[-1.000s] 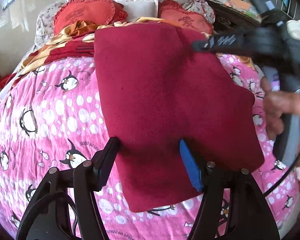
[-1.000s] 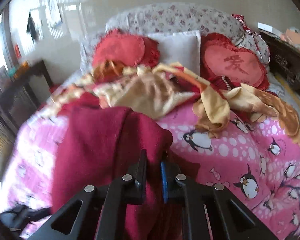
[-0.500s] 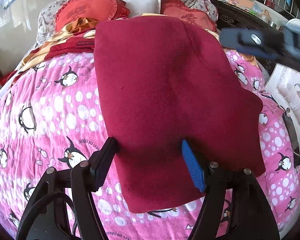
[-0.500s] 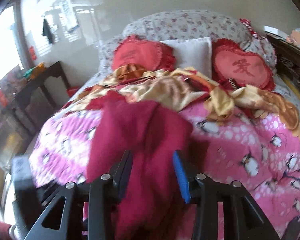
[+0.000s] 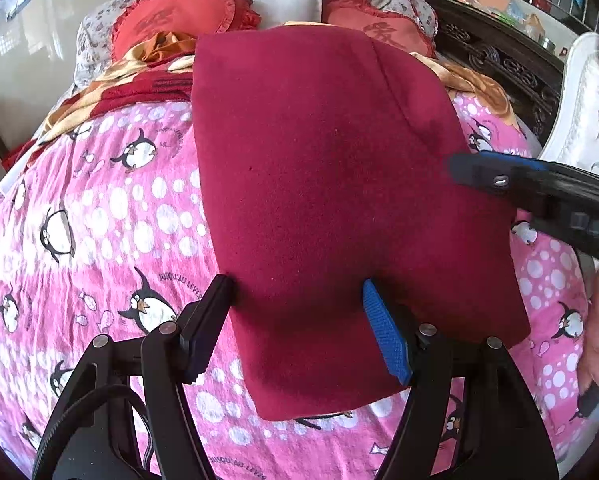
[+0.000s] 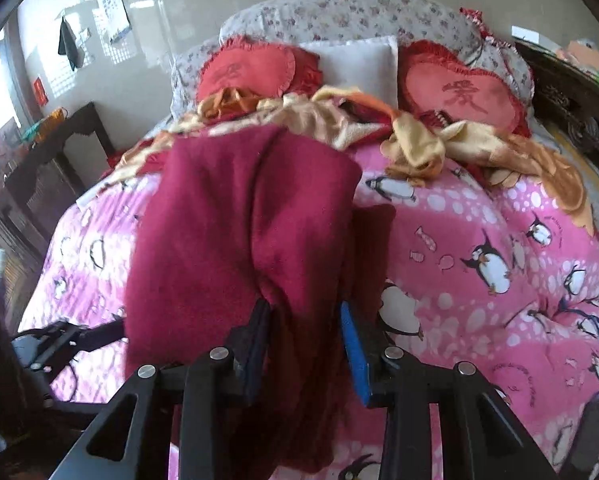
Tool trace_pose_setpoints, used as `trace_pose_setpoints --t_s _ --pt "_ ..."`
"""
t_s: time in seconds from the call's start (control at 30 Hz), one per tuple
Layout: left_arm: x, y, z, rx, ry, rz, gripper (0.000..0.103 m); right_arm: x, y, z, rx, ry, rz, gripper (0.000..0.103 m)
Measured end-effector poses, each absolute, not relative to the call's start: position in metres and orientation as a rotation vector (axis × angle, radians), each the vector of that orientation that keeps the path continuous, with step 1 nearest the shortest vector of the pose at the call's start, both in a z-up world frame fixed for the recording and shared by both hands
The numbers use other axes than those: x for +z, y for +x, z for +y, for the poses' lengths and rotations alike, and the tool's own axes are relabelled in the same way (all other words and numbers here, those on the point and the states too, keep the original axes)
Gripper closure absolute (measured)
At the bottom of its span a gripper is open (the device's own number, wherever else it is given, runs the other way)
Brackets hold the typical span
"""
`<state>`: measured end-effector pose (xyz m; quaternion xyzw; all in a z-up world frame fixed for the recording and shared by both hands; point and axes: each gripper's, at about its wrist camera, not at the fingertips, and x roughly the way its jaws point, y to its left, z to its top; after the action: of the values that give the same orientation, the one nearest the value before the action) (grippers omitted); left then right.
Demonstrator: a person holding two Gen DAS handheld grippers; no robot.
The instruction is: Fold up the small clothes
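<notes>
I am looking down on a bed under a pink penguin quilt (image 5: 111,216), with two red heart cushions (image 6: 251,68) and a crumpled orange and yellow blanket (image 6: 431,140) up at twelve o'clock by the headboard. The dark red garment (image 5: 323,168) lies on the quilt at the centre of the left wrist view, one layer doubled over another, so I judge a first fold is made and I am between folds. My left gripper (image 5: 299,320) hovers at six o'clock with its jaws wide apart, straddling the near edge of the cloth without pinching it. My right gripper (image 6: 305,334) comes in from three o'clock in the left view; its jaws have just been closing a little, the red cloth bunched between them, yet they are parted and I see no firm pinch. Next, I think, both grippers must close on one edge and carry it across for the second fold, keeping the layers square.
</notes>
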<state>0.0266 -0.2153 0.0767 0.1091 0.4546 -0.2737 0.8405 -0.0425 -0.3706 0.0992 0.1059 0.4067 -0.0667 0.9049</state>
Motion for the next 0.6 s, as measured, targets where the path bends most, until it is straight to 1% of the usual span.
trace_pose_setpoints --t_s 0.07,0.1,0.2,0.27,0.33,0.4,0.5,0.53,0.6 --pt "0.076 0.028 -0.214 -0.582 0.225 0.963 0.034 0.108 -0.049 -0.368 -0.125 0.233 0.807 0.068" --pt "0.076 0.028 -0.215 -0.582 0.226 0.962 0.034 0.111 -0.051 -0.366 -0.122 0.237 0.795 0.066" --pt "0.076 0.027 -0.215 -0.580 0.230 0.956 0.034 0.105 -0.047 -0.368 -0.140 0.258 0.787 0.065" --pt "0.075 0.027 -0.215 -0.581 0.229 0.957 0.034 0.102 -0.041 -0.374 -0.150 0.303 0.804 0.065" --pt "0.075 0.027 -0.215 -0.583 0.226 0.959 0.034 0.105 -0.035 -0.382 -0.145 0.360 0.778 0.063" --pt "0.075 0.027 -0.215 -0.581 0.227 0.959 0.034 0.108 -0.026 -0.388 -0.165 0.379 0.755 0.046" --pt "0.075 0.027 -0.216 -0.580 0.227 0.960 0.033 0.104 -0.006 -0.396 -0.150 0.409 0.770 0.046" --pt "0.075 0.027 -0.216 -0.580 0.227 0.960 0.033 0.101 0.003 -0.398 -0.141 0.411 0.783 0.046" --pt "0.075 0.027 -0.216 -0.580 0.229 0.960 0.033 0.095 0.015 -0.398 -0.131 0.386 0.815 0.075"
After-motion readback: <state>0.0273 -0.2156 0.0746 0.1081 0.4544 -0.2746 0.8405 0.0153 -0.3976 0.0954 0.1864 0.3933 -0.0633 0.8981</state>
